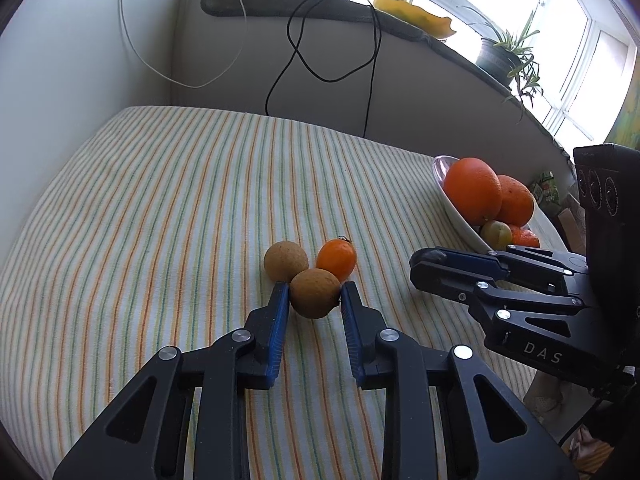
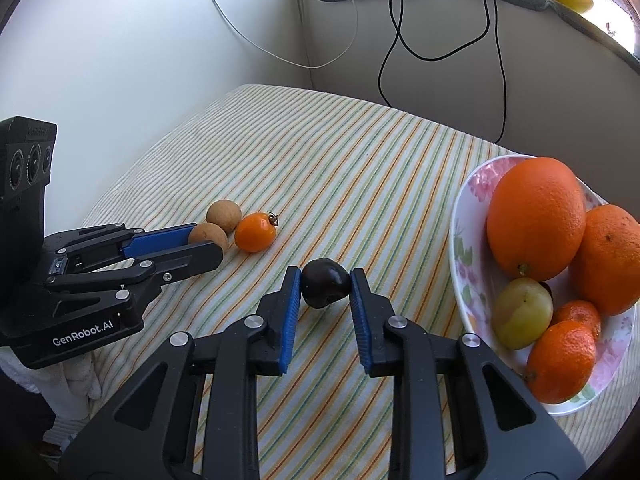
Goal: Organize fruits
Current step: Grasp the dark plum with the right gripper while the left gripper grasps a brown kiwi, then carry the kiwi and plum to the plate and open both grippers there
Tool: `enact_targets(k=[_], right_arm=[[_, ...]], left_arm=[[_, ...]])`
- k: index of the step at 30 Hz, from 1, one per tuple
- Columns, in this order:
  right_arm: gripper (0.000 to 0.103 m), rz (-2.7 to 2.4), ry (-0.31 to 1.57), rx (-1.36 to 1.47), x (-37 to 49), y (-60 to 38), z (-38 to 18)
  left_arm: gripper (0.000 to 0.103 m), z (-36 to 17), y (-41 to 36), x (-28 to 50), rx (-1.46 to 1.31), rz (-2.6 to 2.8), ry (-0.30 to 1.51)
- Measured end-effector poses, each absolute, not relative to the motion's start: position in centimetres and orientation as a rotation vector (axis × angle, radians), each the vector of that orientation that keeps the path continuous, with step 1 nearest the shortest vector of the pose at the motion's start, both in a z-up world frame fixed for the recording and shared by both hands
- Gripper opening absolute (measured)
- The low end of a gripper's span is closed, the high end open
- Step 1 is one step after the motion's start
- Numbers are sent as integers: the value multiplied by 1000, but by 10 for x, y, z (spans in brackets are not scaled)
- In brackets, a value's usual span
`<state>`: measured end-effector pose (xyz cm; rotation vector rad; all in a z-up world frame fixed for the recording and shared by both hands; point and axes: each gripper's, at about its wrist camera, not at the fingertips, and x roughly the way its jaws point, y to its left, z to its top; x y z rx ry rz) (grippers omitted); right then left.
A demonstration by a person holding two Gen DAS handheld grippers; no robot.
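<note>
While left tongs (image 1: pixel 315 289) pinch brown fruit (image 1: pixel 315 293), dark plum (image 2: pixel 325 289) shows only rightward

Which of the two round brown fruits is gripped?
The nearer round brown fruit, clamped by the left hand-held gripper; the farther round brown fruit lies free behind it.

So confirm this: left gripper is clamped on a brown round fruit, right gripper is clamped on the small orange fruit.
Half right. The left gripper does clamp a brown round fruit, but the right gripper clamps a dark plum-like fruit; the small orange fruit lies free, as the right wrist view shows.
</note>
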<state>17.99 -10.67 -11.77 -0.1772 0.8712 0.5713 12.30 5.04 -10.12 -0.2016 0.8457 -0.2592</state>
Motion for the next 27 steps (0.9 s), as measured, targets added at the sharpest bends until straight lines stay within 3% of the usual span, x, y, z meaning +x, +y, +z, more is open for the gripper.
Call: enact_targets(k=[27], right_arm=[[26,538,777,-57,139,-185,-74]], left_arm=[[25,-66,-9,124,-185,-346,778]])
